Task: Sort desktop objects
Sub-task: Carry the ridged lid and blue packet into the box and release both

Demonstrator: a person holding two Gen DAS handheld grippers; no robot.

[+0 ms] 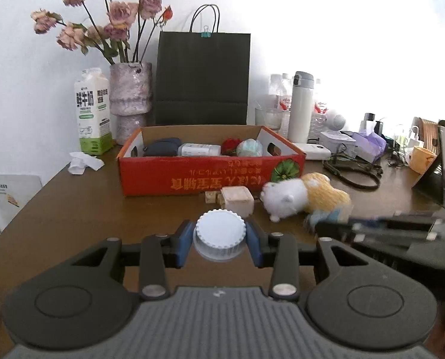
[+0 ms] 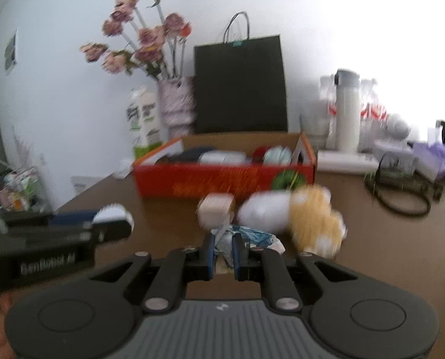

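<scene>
My left gripper (image 1: pixel 221 240) is shut on a white bottle with a ribbed cap (image 1: pixel 221 233), held above the brown table in front of the red cardboard box (image 1: pixel 210 176). The box holds a dark pouch, a white bottle, a red item and a pale ball. My right gripper (image 2: pixel 223 254) is shut on a crumpled blue-and-white wrapper (image 2: pixel 246 237). A beige cube (image 1: pixel 237 200) and a white-and-yellow plush toy (image 1: pixel 306 197) lie just before the box. The right wrist view is blurred; the left gripper with the bottle (image 2: pixel 113 220) shows at its left.
Behind the box stand a milk carton (image 1: pixel 92 113), a vase of dried roses (image 1: pixel 129 95), a black paper bag (image 1: pixel 203 77) and a white thermos (image 1: pixel 301 107). Crumpled tissue (image 1: pixel 83 163) lies left. Cables, tissues, bottles and a tablet crowd the right side.
</scene>
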